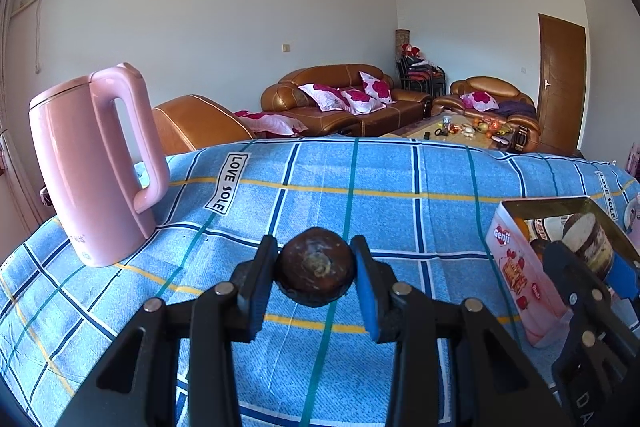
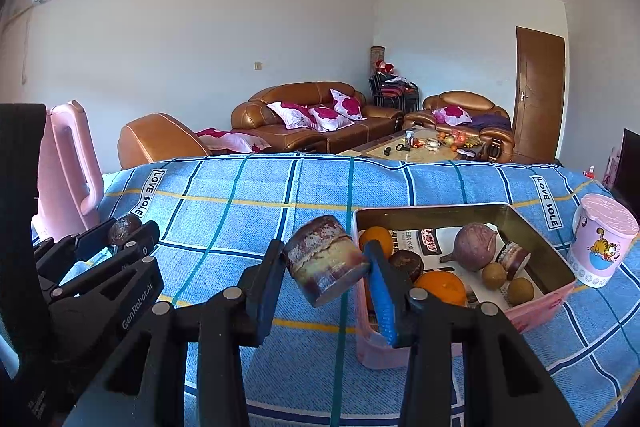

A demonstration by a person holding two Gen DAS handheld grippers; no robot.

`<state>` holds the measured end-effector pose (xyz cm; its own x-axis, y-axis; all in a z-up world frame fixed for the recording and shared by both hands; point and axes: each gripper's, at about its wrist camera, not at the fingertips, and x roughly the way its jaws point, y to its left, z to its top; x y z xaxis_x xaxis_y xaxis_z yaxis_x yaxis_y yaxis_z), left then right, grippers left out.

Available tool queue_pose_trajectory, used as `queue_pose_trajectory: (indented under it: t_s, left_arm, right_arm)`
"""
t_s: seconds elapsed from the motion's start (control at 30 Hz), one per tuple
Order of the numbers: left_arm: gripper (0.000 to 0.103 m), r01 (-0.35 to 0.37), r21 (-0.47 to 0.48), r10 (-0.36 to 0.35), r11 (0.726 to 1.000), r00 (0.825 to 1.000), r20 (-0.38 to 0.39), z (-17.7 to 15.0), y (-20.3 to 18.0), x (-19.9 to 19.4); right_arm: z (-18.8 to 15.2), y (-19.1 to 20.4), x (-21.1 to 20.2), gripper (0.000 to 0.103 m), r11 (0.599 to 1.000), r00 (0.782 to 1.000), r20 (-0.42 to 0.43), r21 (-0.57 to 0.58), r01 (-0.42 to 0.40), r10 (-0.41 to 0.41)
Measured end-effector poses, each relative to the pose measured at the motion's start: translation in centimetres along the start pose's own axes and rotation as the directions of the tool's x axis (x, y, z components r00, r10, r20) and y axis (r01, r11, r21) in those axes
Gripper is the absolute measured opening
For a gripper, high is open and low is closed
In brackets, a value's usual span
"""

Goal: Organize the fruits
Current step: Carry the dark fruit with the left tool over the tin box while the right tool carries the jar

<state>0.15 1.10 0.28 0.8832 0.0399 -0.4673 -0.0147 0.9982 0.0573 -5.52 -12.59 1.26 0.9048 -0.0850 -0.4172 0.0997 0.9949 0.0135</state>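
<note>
My left gripper is shut on a dark brown round fruit and holds it above the blue checked cloth; it also shows in the right wrist view, at the left. My right gripper is shut on a short piece of sugarcane, just left of the pink tin box. The box holds oranges, a purple round root, small brown fruits and another cane piece. In the left wrist view the box and the right gripper are at the right.
A tall pink kettle stands at the left of the table. A pink cartoon cup stands right of the box. The blue checked cloth covers the table. Brown sofas and a coffee table are behind.
</note>
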Motion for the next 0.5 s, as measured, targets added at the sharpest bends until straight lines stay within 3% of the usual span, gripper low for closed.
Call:
queue_pose_trajectory:
  t_s: [0.5]
  left_arm:
    - [0.039, 0.020, 0.018, -0.020, 1.000, 1.000, 0.009, -0.4, -2.2, -1.5]
  right_arm:
    - [-0.4, -1.9, -1.4, 0.043, 1.000, 1.000, 0.006, 0.009, 0.019, -0.019]
